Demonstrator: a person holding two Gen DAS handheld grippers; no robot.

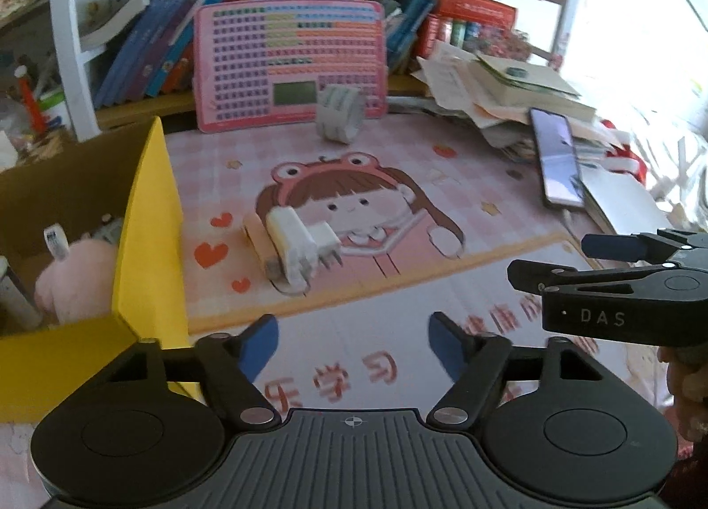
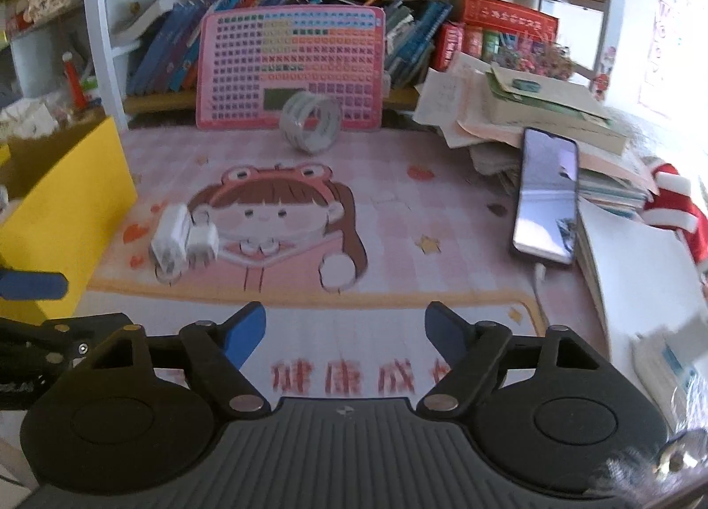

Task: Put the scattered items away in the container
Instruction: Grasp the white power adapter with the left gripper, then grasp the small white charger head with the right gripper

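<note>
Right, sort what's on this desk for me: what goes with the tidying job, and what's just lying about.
Part of the job:
yellow box, the container
white charger on the mat
tape roll by the pink board
pink plush, already in the box

Just lying about:
phone, plugged in
paper stack
pink board
shelf books

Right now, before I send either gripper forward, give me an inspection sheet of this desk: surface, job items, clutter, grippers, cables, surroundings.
Surface: pink cartoon desk mat, mostly bare in the middle.
Job's things: white charger plug lying on the mat beside the yellow box; tape roll standing on edge before the pink chart board; a pink soft item already in the box.
Clutter: phone leaning on the paper stack.
Grippers: left gripper and right gripper both have open jaws, holding nothing.
Cables: white lead at the phone's lower end.
Surroundings: bookshelf behind.
</note>
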